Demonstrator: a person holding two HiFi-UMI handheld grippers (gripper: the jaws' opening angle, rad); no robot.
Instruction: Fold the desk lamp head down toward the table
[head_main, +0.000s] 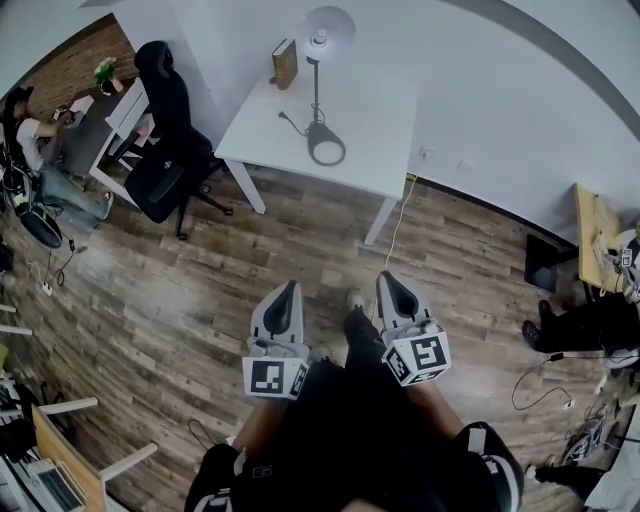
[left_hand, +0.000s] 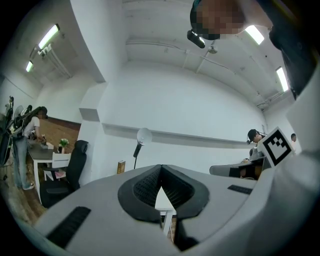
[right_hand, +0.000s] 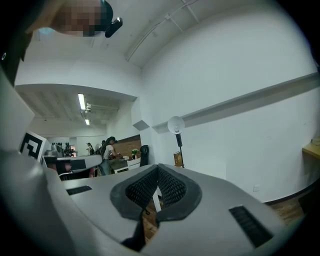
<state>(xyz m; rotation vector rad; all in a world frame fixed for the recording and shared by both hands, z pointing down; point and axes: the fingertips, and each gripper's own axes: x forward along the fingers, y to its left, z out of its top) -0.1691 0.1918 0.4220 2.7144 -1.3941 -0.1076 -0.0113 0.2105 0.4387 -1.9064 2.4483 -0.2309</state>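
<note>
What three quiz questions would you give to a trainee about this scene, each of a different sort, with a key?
1. Where does the desk lamp stand?
A. on the white table
B. on the wooden floor
C. on the office chair
2. True or false: one gripper grips the lamp.
3. In the head view, which thing stands upright on the table just left of the lamp?

Key
1. A.
2. False: the left gripper and the right gripper are both shut, empty and far from the table.
3. A book.
</note>
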